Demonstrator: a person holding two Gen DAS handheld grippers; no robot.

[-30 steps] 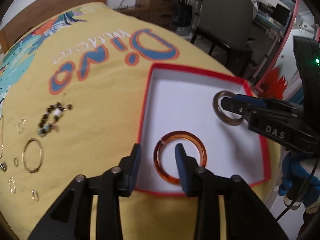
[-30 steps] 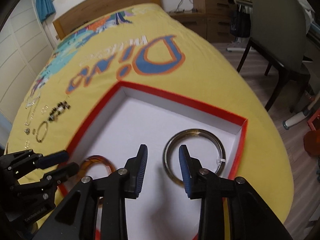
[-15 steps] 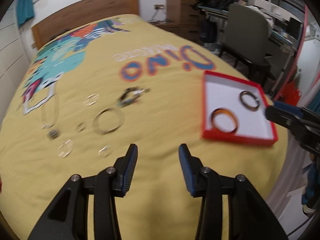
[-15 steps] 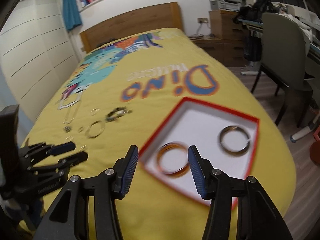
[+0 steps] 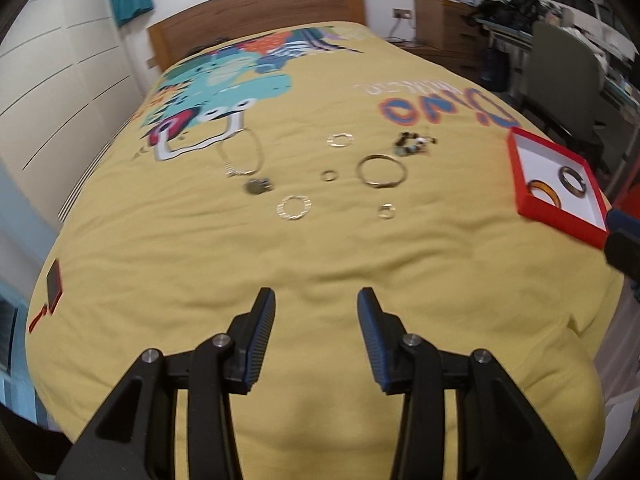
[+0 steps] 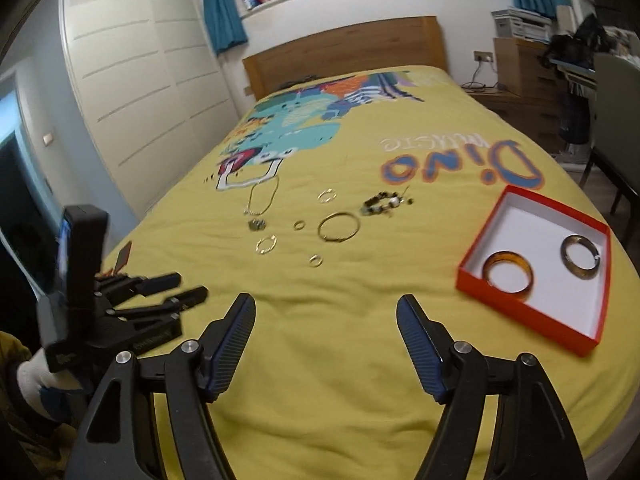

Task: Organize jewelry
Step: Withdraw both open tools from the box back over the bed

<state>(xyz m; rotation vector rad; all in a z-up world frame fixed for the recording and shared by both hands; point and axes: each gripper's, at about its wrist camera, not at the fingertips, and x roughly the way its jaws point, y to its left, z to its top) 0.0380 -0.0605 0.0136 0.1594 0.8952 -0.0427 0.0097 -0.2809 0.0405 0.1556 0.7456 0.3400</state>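
A red box (image 6: 520,320) with a white floor lies on the yellow bedspread at the right. In it lie an amber bangle (image 6: 509,256) and a dark bangle (image 6: 581,275). Loose on the spread, left of the box, are a thin gold hoop (image 6: 320,229), a beaded bracelet (image 6: 380,204), a chain necklace (image 6: 262,200) and several small rings. My right gripper (image 6: 326,299) hangs over bare spread near the bed's foot, its jaws opening with nothing between them. My left gripper (image 5: 316,294) is open and empty too, well short of the hoop (image 5: 360,170) and the box (image 5: 560,224).
A small red and black object (image 5: 54,280) lies at the bed's left edge. White wardrobe doors (image 6: 152,80) run along the left and a wooden headboard (image 6: 344,52) stands at the far end. A chair (image 5: 560,76) and a desk stand to the right. A gloved hand (image 6: 36,376) holds the left gripper.
Both grippers have drawn back from the red box, leaving the two bangles lying inside it. The views now take in the whole bed. The right jaws stand wider apart.
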